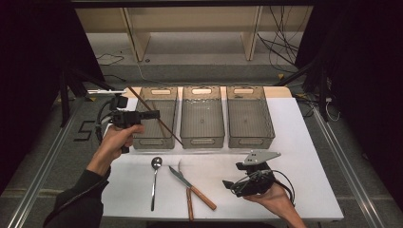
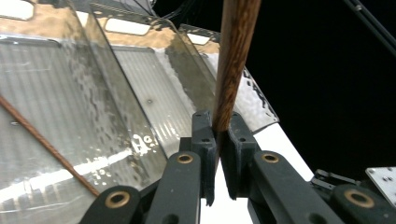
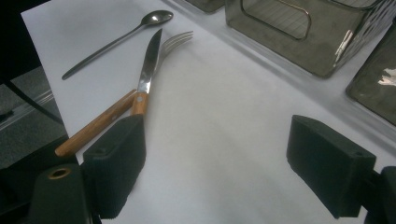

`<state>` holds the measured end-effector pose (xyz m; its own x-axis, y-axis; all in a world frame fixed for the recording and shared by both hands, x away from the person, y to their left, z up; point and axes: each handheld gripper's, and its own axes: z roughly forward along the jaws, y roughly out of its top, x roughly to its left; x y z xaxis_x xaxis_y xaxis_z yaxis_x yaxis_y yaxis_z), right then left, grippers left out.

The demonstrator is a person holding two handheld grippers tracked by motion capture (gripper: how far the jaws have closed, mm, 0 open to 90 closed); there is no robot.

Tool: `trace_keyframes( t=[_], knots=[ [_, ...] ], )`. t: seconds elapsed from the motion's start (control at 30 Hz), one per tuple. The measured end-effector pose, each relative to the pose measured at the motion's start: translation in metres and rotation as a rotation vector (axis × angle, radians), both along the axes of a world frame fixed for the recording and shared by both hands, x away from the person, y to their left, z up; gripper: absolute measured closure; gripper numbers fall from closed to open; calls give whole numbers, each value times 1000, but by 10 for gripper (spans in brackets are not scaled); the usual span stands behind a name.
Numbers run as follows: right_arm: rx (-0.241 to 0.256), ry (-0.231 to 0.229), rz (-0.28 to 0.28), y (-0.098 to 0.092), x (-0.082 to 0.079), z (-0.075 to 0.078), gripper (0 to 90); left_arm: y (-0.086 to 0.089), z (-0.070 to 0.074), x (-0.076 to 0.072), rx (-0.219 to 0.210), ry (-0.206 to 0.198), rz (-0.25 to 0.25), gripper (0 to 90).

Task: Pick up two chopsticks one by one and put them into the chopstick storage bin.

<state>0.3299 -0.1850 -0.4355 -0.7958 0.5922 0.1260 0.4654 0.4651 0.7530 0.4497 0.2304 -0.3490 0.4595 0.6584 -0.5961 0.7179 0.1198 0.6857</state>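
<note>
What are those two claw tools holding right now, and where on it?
The left gripper pinches a wooden chopstick near one end; the right gripper holds nothing.

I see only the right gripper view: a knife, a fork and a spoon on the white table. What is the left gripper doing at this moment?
Observer: The left gripper is shut on a brown wooden stick and holds it above the left bin.
Operator: Is something already inside that bin?
Observer: Yes. In the left gripper view, a second thin brown stick seems to lie across its floor.
</note>
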Motion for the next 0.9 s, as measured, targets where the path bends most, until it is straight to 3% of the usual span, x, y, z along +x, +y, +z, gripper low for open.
trace_keyframes(
  t=[0.47, 0.9],
  knots=[
    [9, -8, -7, -3, -1, -1, 187, 31, 7, 30, 46, 28, 103, 841],
    [18, -21, -6, -4, -3, 0, 177, 24, -8, 51, 135, 80, 135, 841]
  ],
)
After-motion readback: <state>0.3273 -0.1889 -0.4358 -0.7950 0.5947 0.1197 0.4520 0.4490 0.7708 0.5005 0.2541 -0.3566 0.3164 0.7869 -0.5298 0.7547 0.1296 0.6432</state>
